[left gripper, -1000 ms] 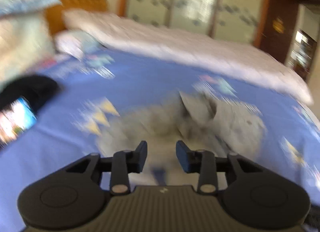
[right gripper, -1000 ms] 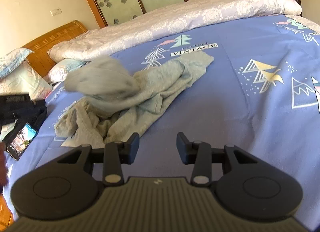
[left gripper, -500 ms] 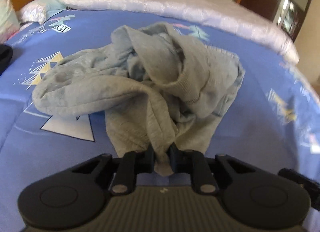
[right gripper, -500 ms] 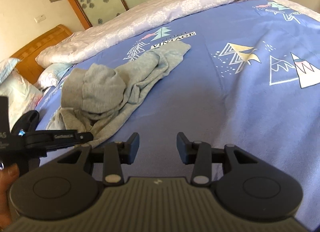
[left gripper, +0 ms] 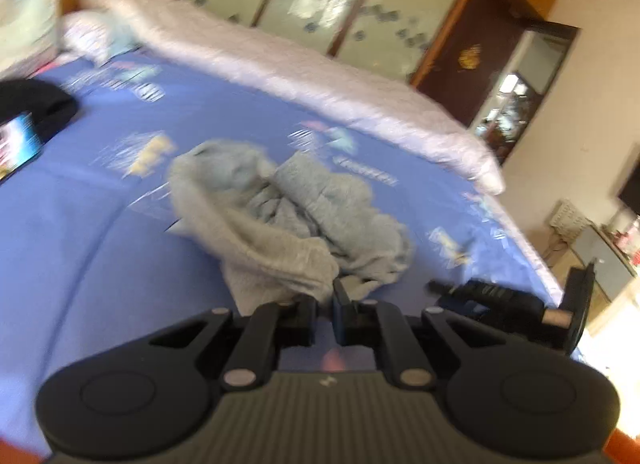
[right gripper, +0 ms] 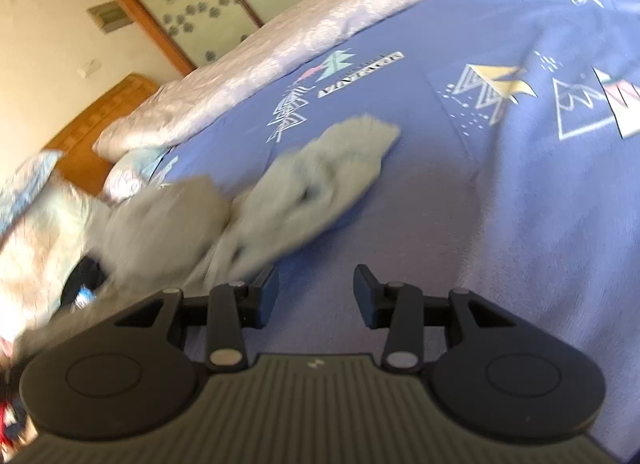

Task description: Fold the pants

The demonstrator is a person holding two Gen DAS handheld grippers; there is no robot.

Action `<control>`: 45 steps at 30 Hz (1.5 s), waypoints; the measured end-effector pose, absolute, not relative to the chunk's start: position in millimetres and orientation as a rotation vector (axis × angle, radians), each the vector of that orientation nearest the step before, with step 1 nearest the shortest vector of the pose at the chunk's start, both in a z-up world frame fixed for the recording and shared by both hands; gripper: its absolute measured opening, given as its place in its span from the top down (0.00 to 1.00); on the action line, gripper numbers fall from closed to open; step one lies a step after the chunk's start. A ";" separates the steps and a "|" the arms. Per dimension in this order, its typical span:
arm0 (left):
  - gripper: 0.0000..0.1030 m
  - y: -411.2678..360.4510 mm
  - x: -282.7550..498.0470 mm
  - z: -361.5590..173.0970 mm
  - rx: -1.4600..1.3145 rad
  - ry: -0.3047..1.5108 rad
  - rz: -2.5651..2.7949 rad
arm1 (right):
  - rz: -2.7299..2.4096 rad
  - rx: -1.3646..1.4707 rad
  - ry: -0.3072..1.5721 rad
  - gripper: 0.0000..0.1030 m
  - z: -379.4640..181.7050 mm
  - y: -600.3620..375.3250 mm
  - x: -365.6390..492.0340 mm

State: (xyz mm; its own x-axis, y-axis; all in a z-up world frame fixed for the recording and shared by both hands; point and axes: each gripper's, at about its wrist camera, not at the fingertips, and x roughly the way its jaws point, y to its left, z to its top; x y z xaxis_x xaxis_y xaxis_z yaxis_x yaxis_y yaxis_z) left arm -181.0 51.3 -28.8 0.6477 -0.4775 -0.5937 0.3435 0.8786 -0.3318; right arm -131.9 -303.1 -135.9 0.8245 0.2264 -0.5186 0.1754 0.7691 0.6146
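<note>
The grey pants (left gripper: 280, 224) lie crumpled in a heap on the blue patterned bed sheet (left gripper: 80, 256). My left gripper (left gripper: 326, 304) sits at the heap's near edge. Its jaws are closing tight, and the pads press on a fold of the grey cloth. In the right wrist view the pants (right gripper: 316, 180) stretch blurred from the left edge towards the middle, with one leg end pointing right. My right gripper (right gripper: 316, 290) stands open just in front of them, over bare sheet, with nothing between its fingers. In the left wrist view it (left gripper: 444, 288) shows low on the right.
A pale quilt (left gripper: 320, 80) is rolled along the far side of the bed. At the left lie a lit phone (left gripper: 16, 140), a black item (left gripper: 40, 104) and pillows (right gripper: 36, 224). The bed's right edge (left gripper: 532, 264) drops off near furniture.
My left gripper went from open to shut on the pants' near edge and swung with it across the bed. The heap shifted and changed shape. My right gripper rolled and stayed open.
</note>
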 end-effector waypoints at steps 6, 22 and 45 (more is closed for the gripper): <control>0.92 55.6 -170.7 -71.5 -0.275 0.889 -0.342 | 0.001 0.755 0.653 0.56 -147.2 -304.4 -124.2; 0.73 58.6 -153.8 -107.3 -0.268 0.984 -0.266 | -0.079 0.857 0.648 0.57 -162.4 -336.4 -80.7; 0.87 48.0 -155.9 -95.7 -0.225 0.929 -0.341 | -0.252 0.711 0.428 0.88 -115.5 -365.7 -132.0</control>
State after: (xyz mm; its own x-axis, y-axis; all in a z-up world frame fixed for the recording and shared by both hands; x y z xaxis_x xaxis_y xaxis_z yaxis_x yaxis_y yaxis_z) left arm -155.9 48.0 -95.7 0.5508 -0.3814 -0.7424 0.1894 0.9234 -0.3339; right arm -132.0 -365.7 -115.5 0.8844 -0.0785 -0.4601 0.3640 0.7330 0.5746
